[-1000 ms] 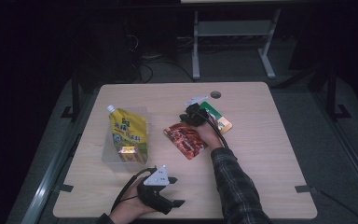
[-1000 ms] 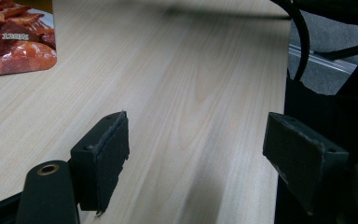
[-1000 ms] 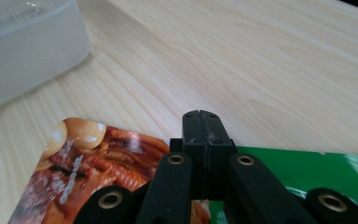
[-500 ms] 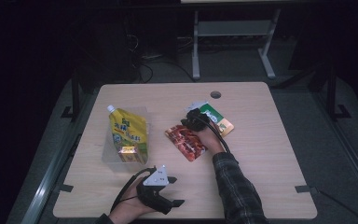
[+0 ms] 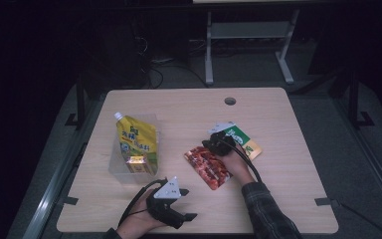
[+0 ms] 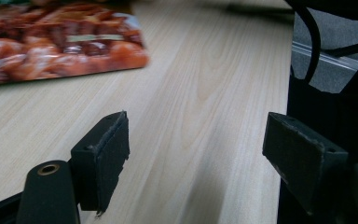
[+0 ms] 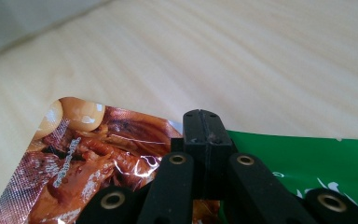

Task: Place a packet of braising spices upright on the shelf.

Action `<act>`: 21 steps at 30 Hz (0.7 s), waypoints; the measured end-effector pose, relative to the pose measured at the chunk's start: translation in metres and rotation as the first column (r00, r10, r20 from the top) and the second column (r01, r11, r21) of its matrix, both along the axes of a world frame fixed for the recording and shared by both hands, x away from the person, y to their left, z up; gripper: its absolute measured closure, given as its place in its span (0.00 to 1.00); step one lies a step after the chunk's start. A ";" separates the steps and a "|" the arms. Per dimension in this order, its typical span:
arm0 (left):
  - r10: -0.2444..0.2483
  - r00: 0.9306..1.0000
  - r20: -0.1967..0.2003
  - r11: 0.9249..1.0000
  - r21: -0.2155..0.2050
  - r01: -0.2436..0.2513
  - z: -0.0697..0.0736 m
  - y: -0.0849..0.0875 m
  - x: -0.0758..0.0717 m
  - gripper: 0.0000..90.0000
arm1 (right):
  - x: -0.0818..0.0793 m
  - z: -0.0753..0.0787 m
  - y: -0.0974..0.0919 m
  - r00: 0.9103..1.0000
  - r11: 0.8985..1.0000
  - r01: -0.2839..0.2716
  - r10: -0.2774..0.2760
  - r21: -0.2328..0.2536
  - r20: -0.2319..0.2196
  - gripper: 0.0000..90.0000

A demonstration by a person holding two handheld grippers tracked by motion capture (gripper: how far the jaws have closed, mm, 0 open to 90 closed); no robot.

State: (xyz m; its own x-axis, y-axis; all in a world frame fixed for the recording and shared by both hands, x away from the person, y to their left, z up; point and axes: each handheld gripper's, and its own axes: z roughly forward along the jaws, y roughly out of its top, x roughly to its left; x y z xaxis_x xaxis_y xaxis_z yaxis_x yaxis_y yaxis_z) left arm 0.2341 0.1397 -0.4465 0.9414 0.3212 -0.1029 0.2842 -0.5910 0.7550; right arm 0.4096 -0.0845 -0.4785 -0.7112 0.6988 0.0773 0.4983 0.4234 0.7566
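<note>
A red food packet [image 5: 206, 167] lies flat mid-table, with a green packet [image 5: 246, 142] beside it on the right. My right gripper [image 5: 215, 140] is shut and lies low over the spot where the two packets meet. In the right gripper view its tips [image 7: 203, 122] reach just past the far edges of the red packet [image 7: 88, 163] and the green packet [image 7: 307, 163], and I see nothing between the pads. My left gripper [image 5: 189, 204] rests near the table's front edge, open and pointing right. In the left gripper view it [image 6: 196, 154] holds nothing, and the red packet [image 6: 60, 42] lies ahead.
A clear container [image 5: 114, 167] at the left holds a yellow spouted pouch [image 5: 137, 142] and a small packet. A cable hole [image 5: 230, 101] sits near the far edge. The light wooden table [image 5: 288, 189] has dark floor around it and a metal stand behind.
The right gripper has slid toward the person and slightly right. The red packet has shifted the same way with it. The left gripper has stayed put.
</note>
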 end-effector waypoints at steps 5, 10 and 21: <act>0.000 1.000 0.005 1.000 0.006 0.000 0.000 0.000 0.000 0.24 | -0.026 0.001 -0.012 1.000 1.000 -0.013 0.013 -0.005 -0.005 1.00; 0.004 1.000 0.003 1.000 0.007 -0.004 -0.001 -0.001 0.000 0.24 | -0.045 0.001 -0.022 1.000 1.000 -0.017 0.017 -0.002 -0.012 1.00; 0.012 1.000 0.008 1.000 0.007 -0.012 0.000 0.003 0.003 0.24 | -0.037 0.025 -0.102 0.993 0.993 0.114 -0.113 -0.027 0.042 1.00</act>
